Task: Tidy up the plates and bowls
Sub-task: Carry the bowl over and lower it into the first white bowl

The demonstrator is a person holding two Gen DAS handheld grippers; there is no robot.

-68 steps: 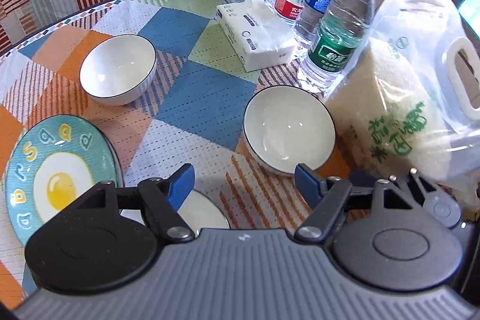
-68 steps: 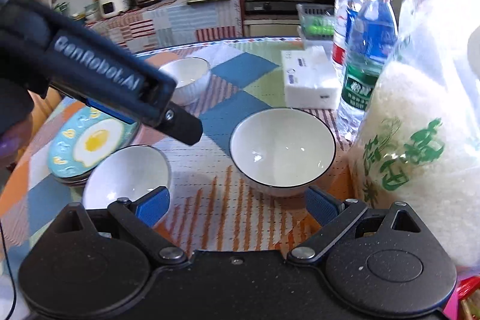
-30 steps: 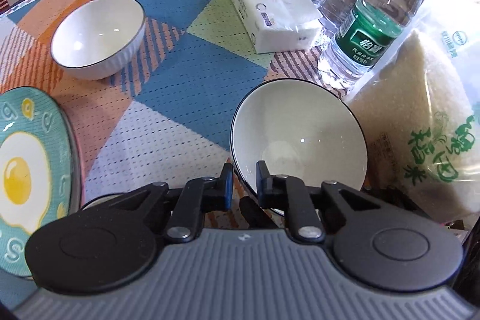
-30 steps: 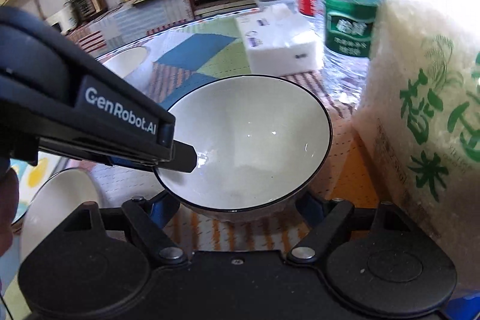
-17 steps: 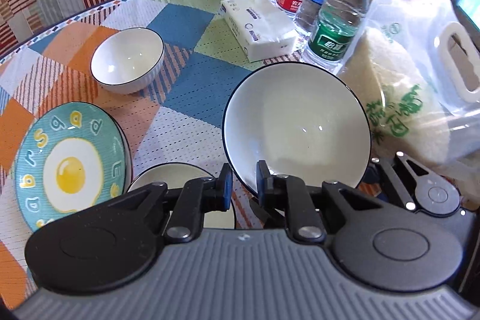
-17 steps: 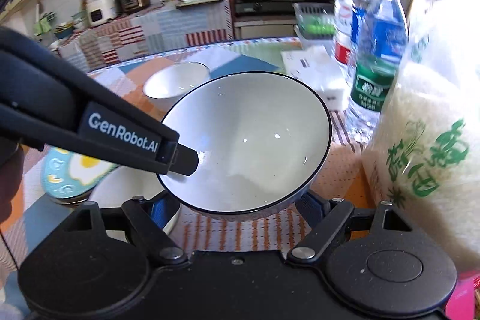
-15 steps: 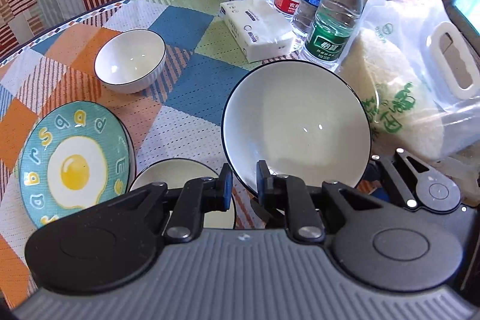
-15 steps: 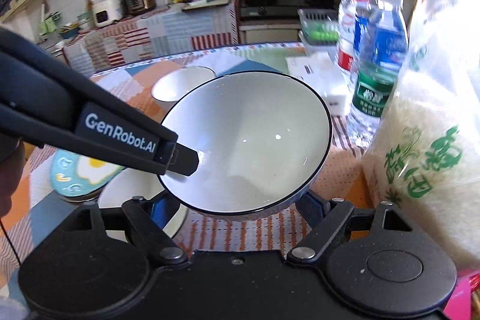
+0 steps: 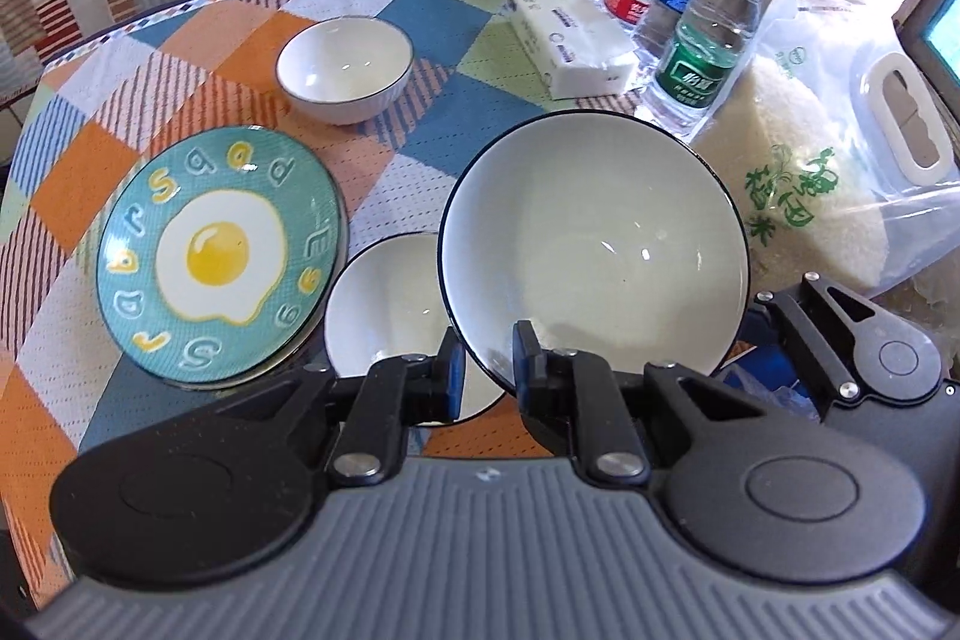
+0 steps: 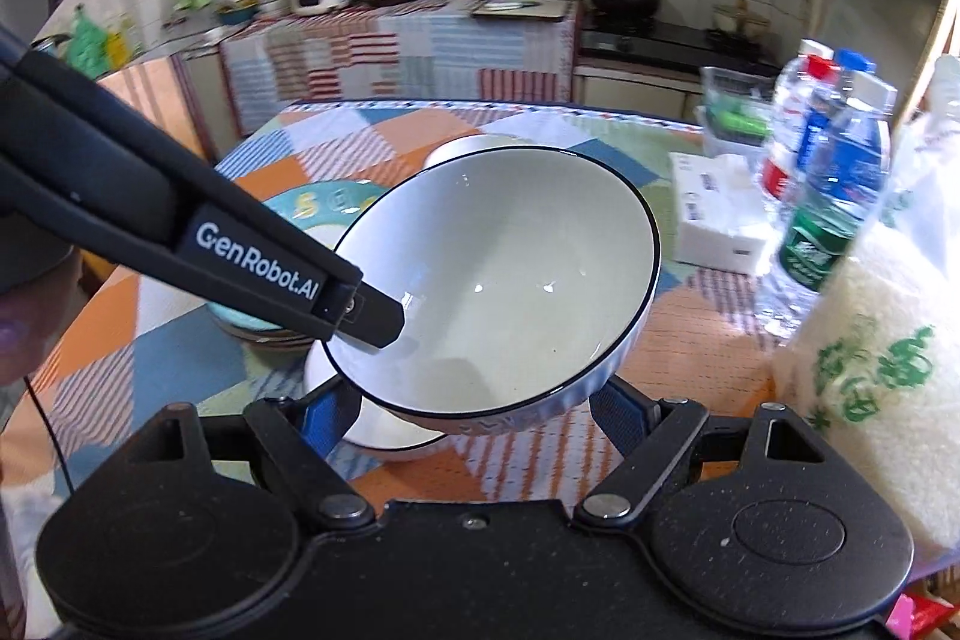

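1. The left tool [image 9: 485,363] is clenched on the near rim of a white bowl [image 9: 594,244], held tilted above the counter [image 9: 420,124] over a second bowl [image 9: 390,304].
2. Only the left view shows the whole egg plate [image 9: 219,253] and the far bowl [image 9: 344,67].
3. The right view shows the right tool [image 10: 474,415] spread wide under the bowl – released – and "GenRobot.AI" on the left tool's finger
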